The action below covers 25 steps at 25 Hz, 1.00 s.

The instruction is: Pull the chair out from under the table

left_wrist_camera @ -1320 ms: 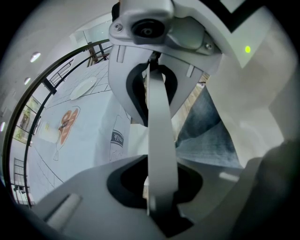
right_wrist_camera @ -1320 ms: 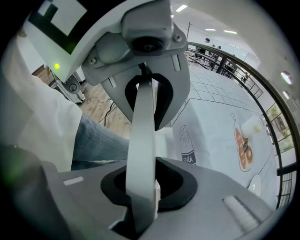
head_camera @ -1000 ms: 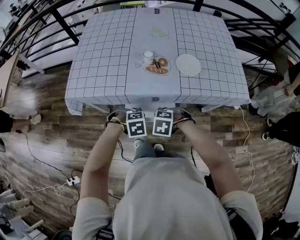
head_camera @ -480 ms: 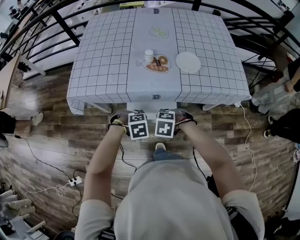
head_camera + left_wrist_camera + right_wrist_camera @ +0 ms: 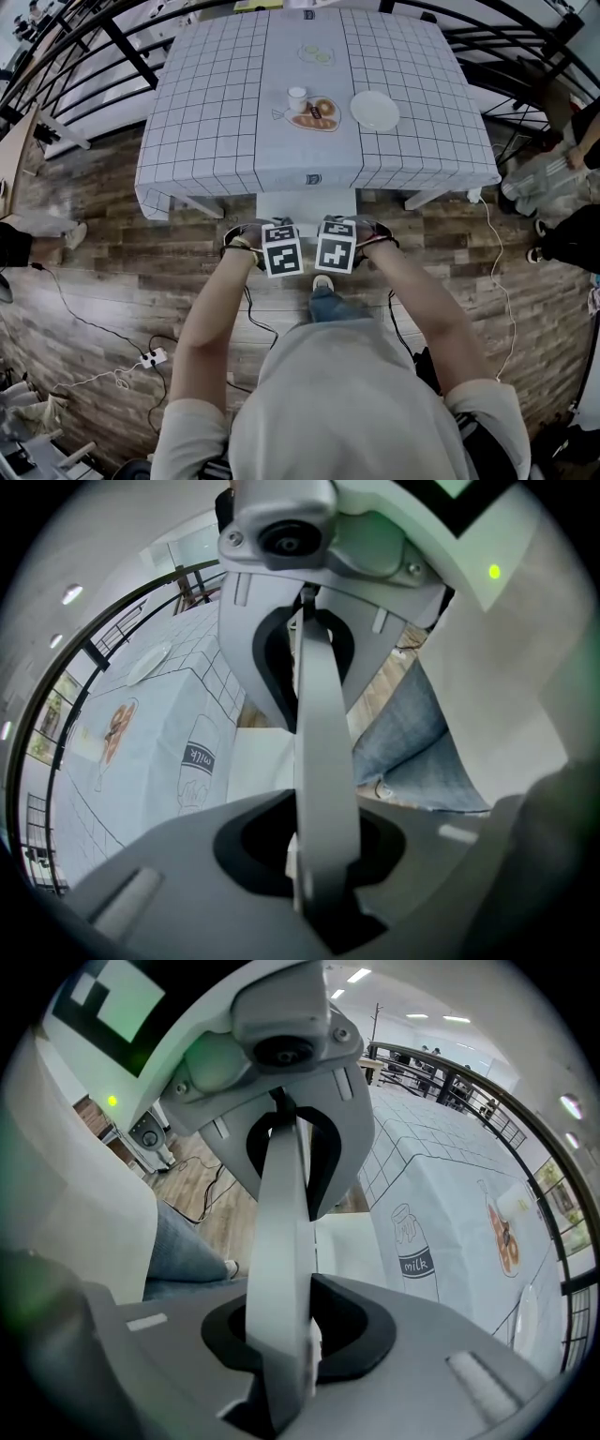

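Both left gripper and right gripper jaws pinch the chair back.

Wood-plank floor all around; black railing at far left; white power strip near left.

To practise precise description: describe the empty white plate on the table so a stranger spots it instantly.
Find the table with the checked cloth. Right of its middle lies the plate, beside a dish of food and a cup. Unlike them, it is wide, flat and bare.
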### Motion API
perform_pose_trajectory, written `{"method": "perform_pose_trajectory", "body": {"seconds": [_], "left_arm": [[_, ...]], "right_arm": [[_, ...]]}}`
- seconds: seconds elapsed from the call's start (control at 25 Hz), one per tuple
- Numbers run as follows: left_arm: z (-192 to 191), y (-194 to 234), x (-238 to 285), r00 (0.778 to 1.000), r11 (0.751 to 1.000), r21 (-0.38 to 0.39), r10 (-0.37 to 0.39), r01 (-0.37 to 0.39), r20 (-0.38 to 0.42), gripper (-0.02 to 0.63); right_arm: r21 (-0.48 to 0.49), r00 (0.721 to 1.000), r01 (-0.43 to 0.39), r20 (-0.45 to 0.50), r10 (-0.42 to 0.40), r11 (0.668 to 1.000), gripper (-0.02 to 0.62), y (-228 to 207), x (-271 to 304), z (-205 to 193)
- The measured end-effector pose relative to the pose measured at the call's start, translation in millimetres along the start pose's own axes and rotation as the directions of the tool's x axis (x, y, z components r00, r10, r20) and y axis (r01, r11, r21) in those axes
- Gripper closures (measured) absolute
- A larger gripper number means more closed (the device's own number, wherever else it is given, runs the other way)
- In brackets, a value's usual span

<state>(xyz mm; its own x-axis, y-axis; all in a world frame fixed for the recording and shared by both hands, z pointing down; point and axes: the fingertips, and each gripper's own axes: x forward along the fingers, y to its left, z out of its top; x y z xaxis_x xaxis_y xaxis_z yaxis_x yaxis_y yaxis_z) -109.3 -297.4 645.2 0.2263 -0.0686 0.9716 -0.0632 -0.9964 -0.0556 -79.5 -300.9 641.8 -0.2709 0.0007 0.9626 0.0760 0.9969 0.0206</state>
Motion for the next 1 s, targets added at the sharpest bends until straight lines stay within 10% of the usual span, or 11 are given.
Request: {"method": "perform_pose_trajectory", "body": {"seconds": [1.0], "left_arm": [[8,-89,-3,1.000,0.999,0.027,-0.025,0.025,0.003,0.528]], "right_arm": [[0.037,1.000,-0.017,-0.003,0.017,0.999,0.522,90,-3,-6]]}}
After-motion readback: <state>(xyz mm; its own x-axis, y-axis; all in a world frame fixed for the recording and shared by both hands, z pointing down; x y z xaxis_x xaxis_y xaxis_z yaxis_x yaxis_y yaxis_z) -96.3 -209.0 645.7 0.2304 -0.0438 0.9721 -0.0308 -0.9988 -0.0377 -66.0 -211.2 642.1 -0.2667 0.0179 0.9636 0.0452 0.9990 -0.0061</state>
